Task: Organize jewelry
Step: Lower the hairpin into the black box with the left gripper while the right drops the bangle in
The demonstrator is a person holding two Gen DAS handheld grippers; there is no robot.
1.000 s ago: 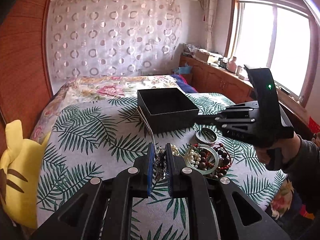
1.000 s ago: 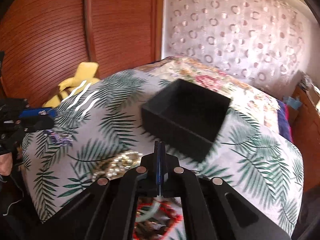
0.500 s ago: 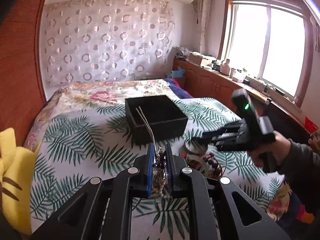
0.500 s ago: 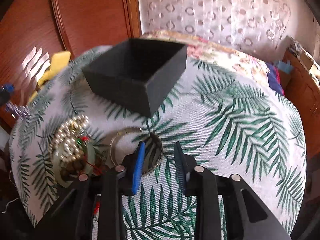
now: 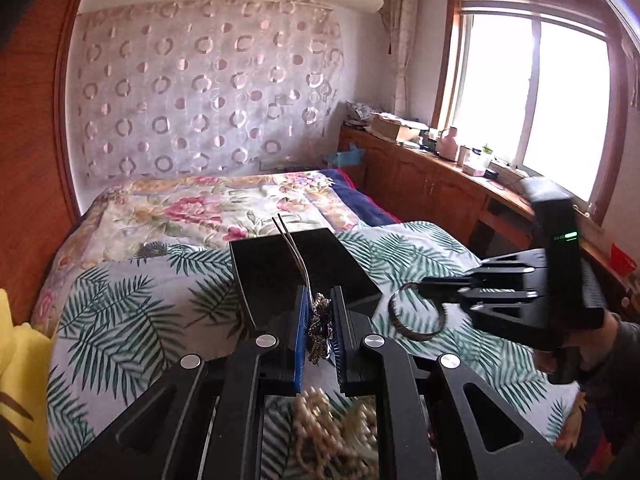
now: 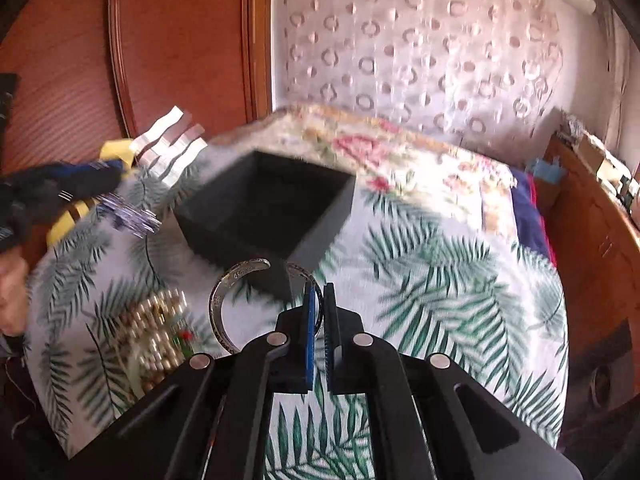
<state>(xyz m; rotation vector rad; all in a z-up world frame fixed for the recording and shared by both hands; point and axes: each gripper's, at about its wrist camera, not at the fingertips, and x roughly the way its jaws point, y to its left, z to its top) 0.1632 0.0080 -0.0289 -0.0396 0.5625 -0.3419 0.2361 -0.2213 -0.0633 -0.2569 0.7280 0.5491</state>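
Note:
A black open box [image 5: 296,276] [image 6: 268,216] sits on the palm-leaf bedspread. My left gripper [image 5: 320,312] is shut on a metal hairpin with a dark ornament [image 5: 318,320]; its two prongs [image 5: 290,240] stick up over the box. My right gripper [image 6: 319,300] is shut on a silver open bangle [image 6: 224,304], held in the air near the box's front corner. The bangle also shows in the left wrist view [image 5: 416,316]. A pile of pearl and bead jewelry [image 6: 156,332] [image 5: 332,432] lies on the bed below the grippers.
A floral quilt [image 5: 224,208] covers the far bed. A yellow plush toy [image 5: 16,380] lies at the left edge by the wooden headboard [image 6: 168,40]. A wooden cabinet with clutter [image 5: 432,176] runs under the window at right.
My right gripper has shut on the silver bangle and lifted it off the bed toward the box. My left gripper has carried the hairpin closer to the box.

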